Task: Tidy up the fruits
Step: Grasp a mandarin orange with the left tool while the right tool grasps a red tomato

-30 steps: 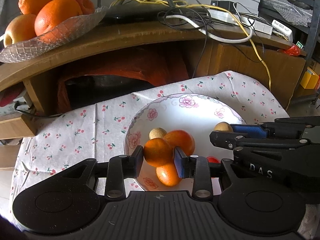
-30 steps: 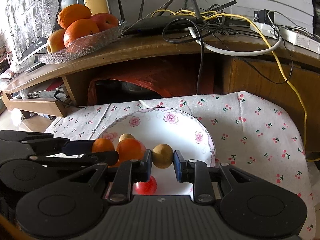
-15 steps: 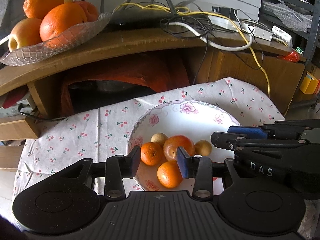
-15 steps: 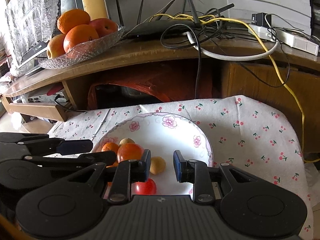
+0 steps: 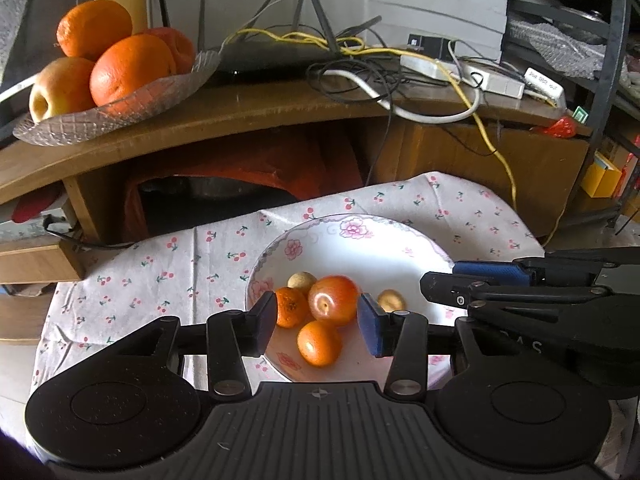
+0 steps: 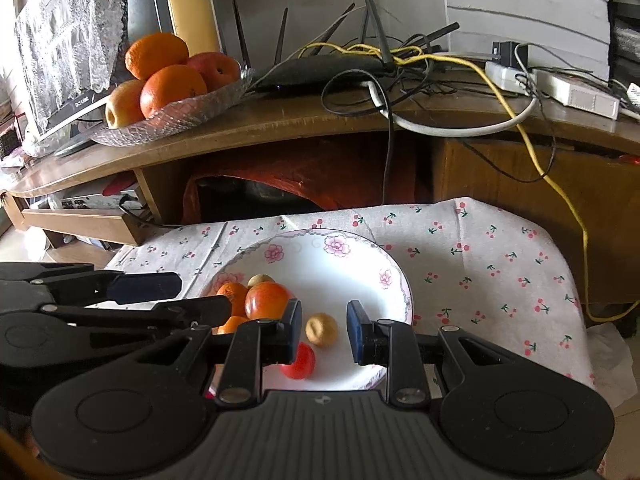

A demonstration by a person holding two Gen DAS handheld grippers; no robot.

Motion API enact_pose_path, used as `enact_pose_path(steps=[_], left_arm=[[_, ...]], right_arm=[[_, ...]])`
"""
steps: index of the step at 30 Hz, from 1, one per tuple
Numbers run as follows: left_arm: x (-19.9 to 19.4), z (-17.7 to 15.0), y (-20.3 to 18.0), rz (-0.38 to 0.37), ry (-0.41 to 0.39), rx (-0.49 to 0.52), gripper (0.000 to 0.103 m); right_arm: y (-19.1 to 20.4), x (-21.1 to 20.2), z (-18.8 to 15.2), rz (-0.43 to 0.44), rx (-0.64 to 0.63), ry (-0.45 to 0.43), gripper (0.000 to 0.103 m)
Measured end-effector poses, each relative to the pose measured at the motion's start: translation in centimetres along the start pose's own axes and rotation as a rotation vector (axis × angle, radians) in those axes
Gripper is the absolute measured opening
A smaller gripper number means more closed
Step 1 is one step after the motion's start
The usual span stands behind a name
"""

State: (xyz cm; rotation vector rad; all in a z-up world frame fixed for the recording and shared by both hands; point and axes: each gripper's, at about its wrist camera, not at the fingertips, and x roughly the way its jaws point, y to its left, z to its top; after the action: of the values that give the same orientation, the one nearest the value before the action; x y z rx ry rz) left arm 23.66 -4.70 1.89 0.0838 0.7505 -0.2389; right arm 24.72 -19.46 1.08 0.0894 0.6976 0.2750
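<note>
Tabletop: cherry-print cloth (image 6: 480, 256) lying under floral plate (image 6: 352, 264).
Fruit: small oranges (image 5: 318, 342) sitting together in the plate, likely gathered there.
Left gripper (image 5: 317, 322): jaws spread, holding nothing.
Right gripper (image 6: 324, 330): jaws spread, hovering above.

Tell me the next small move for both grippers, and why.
Probably lift both clear of the white floral plate. The left gripper and right gripper are open and empty, and the small orange tangerines and small tan round fruit lie loose on the plate.
</note>
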Motion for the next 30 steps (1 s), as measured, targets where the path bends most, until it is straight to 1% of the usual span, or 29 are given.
enact_pose_path(steps=[7, 18, 25, 30], left_arm=[[-1.7, -0.7, -0.4, -0.003, -0.007, 0.012, 0.054], [-3.9, -2.5, -0.5, -0.019, 0.005, 0.019, 0.054], [-4.7, -4.2, -0.4, -0.021, 0.026, 0.047, 0.054], [-4.8, -5.5, 0.0, -0.022, 0.051, 0.075, 0.056]], right_arm=[[0.6, -1.8, -0.7, 0.006, 0.002, 0.001, 0.027], [1.7, -3.6, -2.4, 0.026, 0.013, 0.021, 0.027], [2.7, -3.8, -3.9, 0.041, -0.001, 0.055, 0.027], [3.4, -3.5, -5.0, 0.054, -0.042, 0.091, 0.027]])
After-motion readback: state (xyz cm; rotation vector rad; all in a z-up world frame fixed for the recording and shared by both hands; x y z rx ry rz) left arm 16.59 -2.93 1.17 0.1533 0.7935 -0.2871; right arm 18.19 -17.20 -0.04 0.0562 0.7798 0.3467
